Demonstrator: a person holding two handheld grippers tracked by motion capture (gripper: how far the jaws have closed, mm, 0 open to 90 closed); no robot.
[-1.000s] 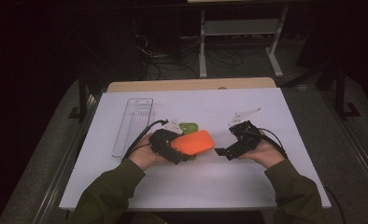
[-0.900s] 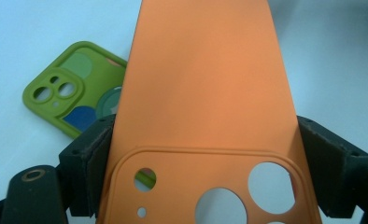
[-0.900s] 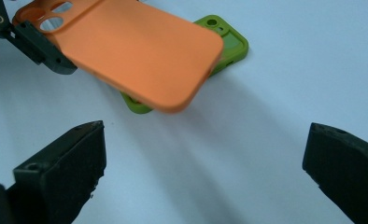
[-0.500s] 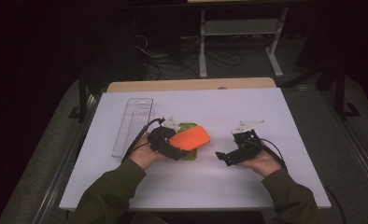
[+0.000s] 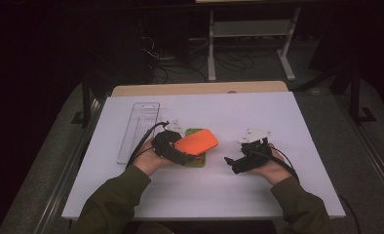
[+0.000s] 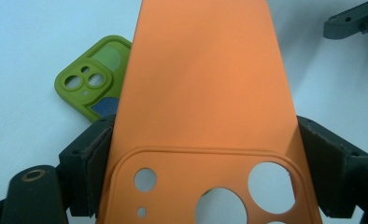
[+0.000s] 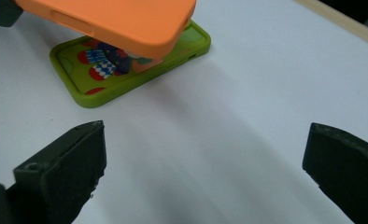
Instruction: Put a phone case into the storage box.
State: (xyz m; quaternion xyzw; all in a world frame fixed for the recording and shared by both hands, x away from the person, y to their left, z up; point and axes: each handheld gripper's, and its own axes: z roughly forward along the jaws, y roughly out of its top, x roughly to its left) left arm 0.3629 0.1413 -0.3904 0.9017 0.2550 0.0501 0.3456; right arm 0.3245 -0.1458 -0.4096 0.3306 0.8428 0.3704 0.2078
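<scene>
Right gripper (image 5: 231,165) lowered, orange case (image 5: 196,142) pointing right

Open white table (image 5: 297,122) lies ahead of my right gripper (image 5: 236,165), whose jaws stand wide with bare surface between them. Toward my left gripper (image 5: 180,155) the way is blocked: the orange phone case (image 5: 196,141) clamped there hangs just above the green phone case (image 5: 195,158) lying flat. Far left, a clear plastic tray (image 5: 137,129) lines the table's edge, well apart from both cases.
</scene>
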